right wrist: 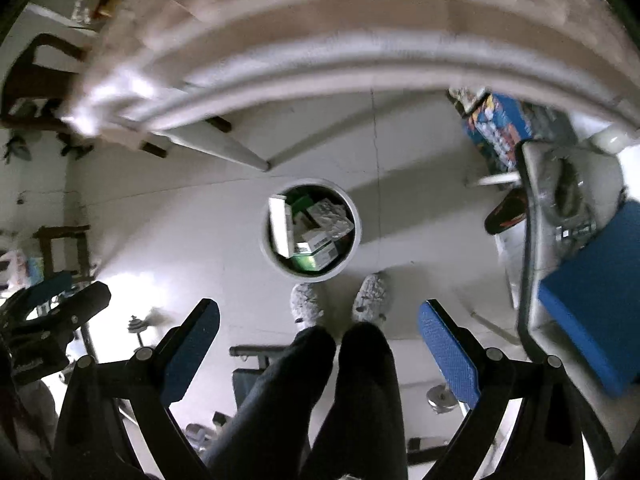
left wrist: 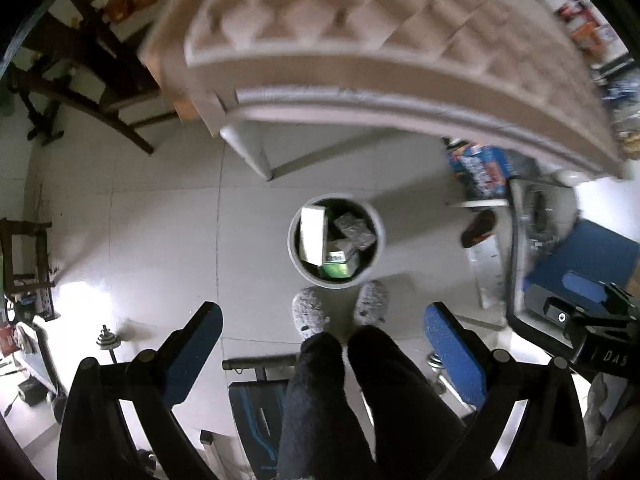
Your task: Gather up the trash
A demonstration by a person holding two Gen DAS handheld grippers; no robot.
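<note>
A round white trash bin [left wrist: 295, 216] [right wrist: 355, 216] stands on the pale tiled floor, just beyond a person's two grey slippers. Inside it lie a tall white box [left wrist: 312, 234] [right wrist: 280, 226], a green box [left wrist: 336, 269] [right wrist: 306, 261] and grey crumpled packets [left wrist: 356, 230] [right wrist: 330, 212]. Both grippers point down at the floor from high above the bin. My left gripper [left wrist: 324, 320] is open with nothing between its blue pads. My right gripper [right wrist: 320, 316] is open and empty too. In the left wrist view the right gripper [left wrist: 576, 312] shows at the right edge.
A beige tufted table top [left wrist: 360, 40] [right wrist: 320, 32] on white legs overhangs the floor beyond the bin. Dark trouser legs [left wrist: 360, 392] fill the bottom centre. Dumbbells [left wrist: 106, 340], a dark bench [left wrist: 256, 392], a blue box [right wrist: 592, 312] and a colourful carton [left wrist: 480, 168] lie around.
</note>
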